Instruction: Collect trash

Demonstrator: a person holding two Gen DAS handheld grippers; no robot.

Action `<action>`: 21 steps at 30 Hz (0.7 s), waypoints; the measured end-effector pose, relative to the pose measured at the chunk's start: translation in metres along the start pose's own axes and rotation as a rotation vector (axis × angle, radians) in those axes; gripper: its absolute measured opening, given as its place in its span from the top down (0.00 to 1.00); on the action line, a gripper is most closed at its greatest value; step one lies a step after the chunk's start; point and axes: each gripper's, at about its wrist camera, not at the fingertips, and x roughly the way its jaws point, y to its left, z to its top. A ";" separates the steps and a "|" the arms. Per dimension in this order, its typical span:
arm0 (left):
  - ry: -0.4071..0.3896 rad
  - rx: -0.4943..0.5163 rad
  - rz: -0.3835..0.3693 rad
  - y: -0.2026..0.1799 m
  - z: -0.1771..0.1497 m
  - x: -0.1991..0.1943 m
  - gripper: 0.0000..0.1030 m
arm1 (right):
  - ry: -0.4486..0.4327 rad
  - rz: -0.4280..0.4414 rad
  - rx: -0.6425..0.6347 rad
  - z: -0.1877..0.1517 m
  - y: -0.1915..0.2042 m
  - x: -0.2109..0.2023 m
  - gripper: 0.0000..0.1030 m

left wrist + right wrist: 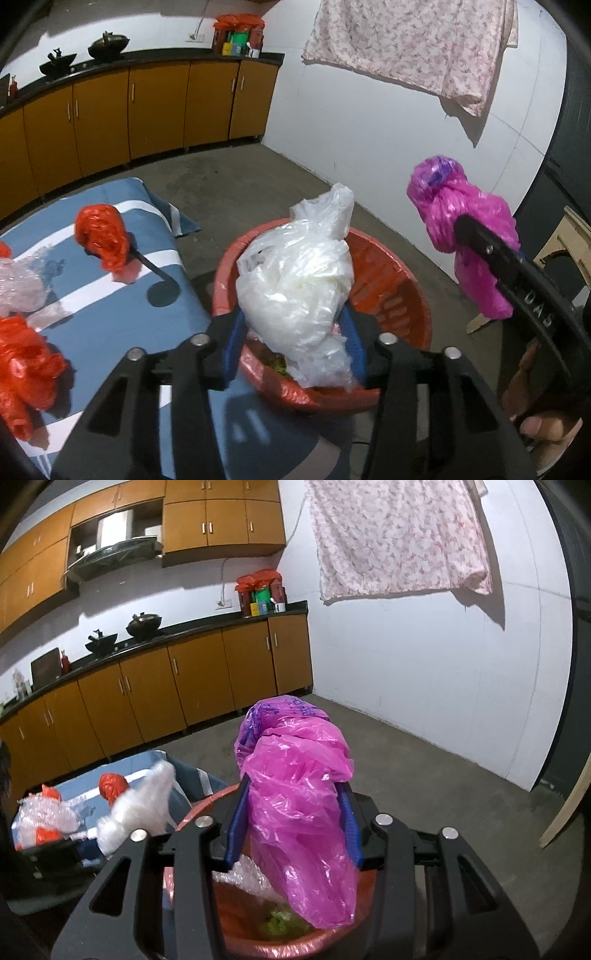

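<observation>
My left gripper (293, 332) is shut on a crumpled white plastic bag (295, 280) and holds it over the red bin (402, 295), which is lined with a red bag. My right gripper (291, 819) is shut on a crumpled pink plastic bag (299, 812), also over the red bin (295, 941); that pink bag also shows at the right of the left wrist view (465, 221). The white bag shows in the right wrist view (136, 812). Bubble wrap (243, 878) and green scraps (280, 919) lie inside the bin.
A table with a blue, white-striped cloth (122, 314) stands left of the bin, with orange-red bags (99, 236), (26, 365) and clear bubble wrap (18, 284) on it. Brown kitchen cabinets (184, 686) line the back wall. Bare concrete floor (424, 775) lies to the right.
</observation>
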 end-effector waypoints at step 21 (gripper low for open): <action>-0.112 -0.045 0.273 0.068 -0.039 -0.081 0.14 | 0.049 -0.011 -0.075 -0.025 0.020 -0.013 0.10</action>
